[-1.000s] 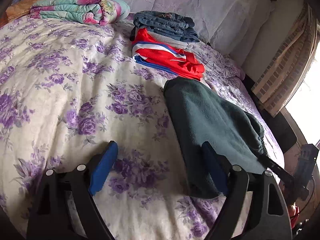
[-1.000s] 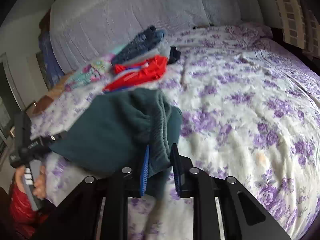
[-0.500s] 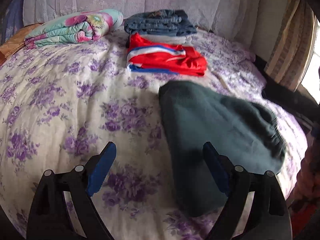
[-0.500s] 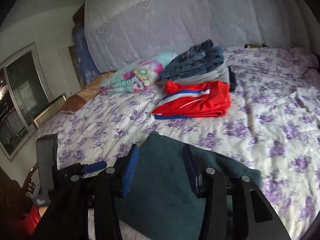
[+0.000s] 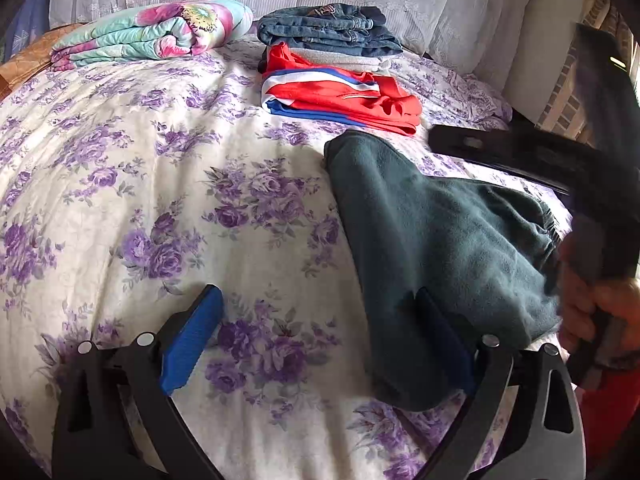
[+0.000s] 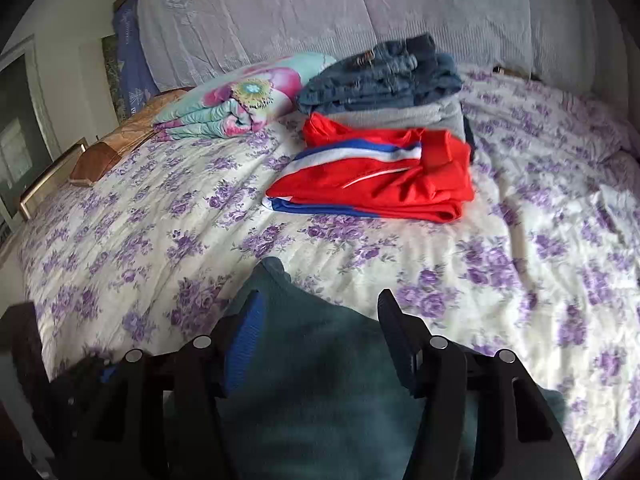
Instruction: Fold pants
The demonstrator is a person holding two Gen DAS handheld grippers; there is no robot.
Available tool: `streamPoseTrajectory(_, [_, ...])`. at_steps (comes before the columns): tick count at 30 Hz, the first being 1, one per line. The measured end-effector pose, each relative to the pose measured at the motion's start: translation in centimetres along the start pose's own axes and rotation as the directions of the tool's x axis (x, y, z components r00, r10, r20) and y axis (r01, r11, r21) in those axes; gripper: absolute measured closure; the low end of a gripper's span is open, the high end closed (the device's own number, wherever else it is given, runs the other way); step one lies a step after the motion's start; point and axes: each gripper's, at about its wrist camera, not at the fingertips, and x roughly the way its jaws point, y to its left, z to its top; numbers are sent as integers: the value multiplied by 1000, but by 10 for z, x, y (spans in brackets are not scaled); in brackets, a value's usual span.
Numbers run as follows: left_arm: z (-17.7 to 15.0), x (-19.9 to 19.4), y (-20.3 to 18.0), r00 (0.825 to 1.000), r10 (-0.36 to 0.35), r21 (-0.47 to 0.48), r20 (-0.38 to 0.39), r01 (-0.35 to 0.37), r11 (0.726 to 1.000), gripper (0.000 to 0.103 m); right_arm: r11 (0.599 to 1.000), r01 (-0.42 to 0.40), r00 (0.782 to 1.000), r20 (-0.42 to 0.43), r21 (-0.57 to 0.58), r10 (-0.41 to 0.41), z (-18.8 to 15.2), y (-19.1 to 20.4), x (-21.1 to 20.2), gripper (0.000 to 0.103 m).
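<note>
1. Looking along your left tool (image 5: 316,344), you have the dark green pants (image 5: 432,248) lying folded on the bed (image 5: 120,168), just to the right of its gap and reaching away toward the red clothes (image 5: 340,96).
2. That tool's jaws are opening, nearly as wide as they go; only flowered cover lies between them, and the right finger stands in front of the pants' near end. Whether it touches the cloth, you cannot tell.
3. Your right tool (image 6: 320,332) hangs above the pants (image 6: 320,392), jaws opening and partly spread. The cloth shows between the pads in that view, but neither pad presses on it.
4. The long axis runs from your near edge away toward the folded stack.
5. Your right hand (image 5: 600,312) looks the nearer one, so any last fold or tidy-up probably starts from there.
</note>
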Motion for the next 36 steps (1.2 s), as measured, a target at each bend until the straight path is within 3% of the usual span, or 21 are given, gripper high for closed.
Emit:
streamPoseTrajectory(3, [0, 0, 0, 1000, 4, 1, 2, -4, 1000, 9, 995, 91, 995, 33, -35, -90, -24, -13, -24, 22])
streamPoseTrajectory(5, [1, 0, -1, 1000, 7, 1, 3, -7, 1000, 9, 990, 136, 990, -38, -27, -137, -44, -31, -12, 19])
streamPoseTrajectory(6, [1, 0, -2, 1000, 10, 2, 4, -10, 1000, 9, 992, 123, 988, -94, -4, -123, -56, -43, 0, 19])
streamPoseTrajectory(7, [0, 0, -2, 1000, 12, 3, 5, -12, 1000, 9, 995, 95, 992, -88, 24, -93, -66, -52, 3, 19])
streamPoseTrajectory(12, [0, 0, -2, 1000, 17, 6, 5, -17, 1000, 8, 996, 50, 994, 95, 78, -57, -78, -50, -56, 18])
streamPoseTrajectory(14, [0, 0, -3, 1000, 18, 7, 7, -18, 1000, 8, 994, 54, 991, 117, 91, -64, -86, -52, -74, 12])
streamPoseTrajectory(16, [-1, -1, -3, 1000, 17, 5, 8, -17, 1000, 8, 992, 85, 992, 82, 95, -93, -97, -58, -75, 5])
streamPoseTrajectory(18, [-1, 0, -3, 1000, 18, 6, 8, -18, 1000, 8, 985, 149, 989, -18, 92, -148, -112, -70, -57, 5])
streamPoseTrajectory(19, [-1, -1, -2, 1000, 18, 6, 9, -18, 1000, 8, 982, 150, 987, -72, 115, -142, -121, -79, -46, 4])
streamPoseTrajectory(20, [-1, -1, -2, 1000, 16, 6, 10, -16, 1000, 8, 979, 98, 994, -65, 178, -87, -127, -88, -43, 4])
streamPoseTrajectory(22, [0, -1, -2, 1000, 16, 6, 10, -16, 1000, 8, 965, 43, 999, -38, 257, -35, -129, -98, -48, 4])
streamPoseTrajectory(28, [0, -1, -2, 1000, 17, 6, 9, -17, 1000, 8, 961, 9, 994, 101, 277, -38, -107, -98, -83, 4])
streamPoseTrajectory(30, [0, -1, -2, 1000, 18, 7, 9, -18, 1000, 8, 964, 55, 994, 80, 261, -78, -102, -99, -77, 4])
streamPoseTrajectory(32, [0, -1, -2, 1000, 16, 6, 9, -16, 1000, 8, 956, 108, 994, -26, 272, -105, -107, -106, -52, 4])
streamPoseTrajectory(33, [0, -1, -2, 1000, 16, 6, 9, -16, 1000, 8, 951, 96, 993, -94, 294, -71, -113, -111, -36, 3])
streamPoseTrajectory(36, [0, -1, -2, 1000, 16, 7, 8, -16, 1000, 8, 947, 41, 998, -52, 320, -26, -119, -113, -39, 3])
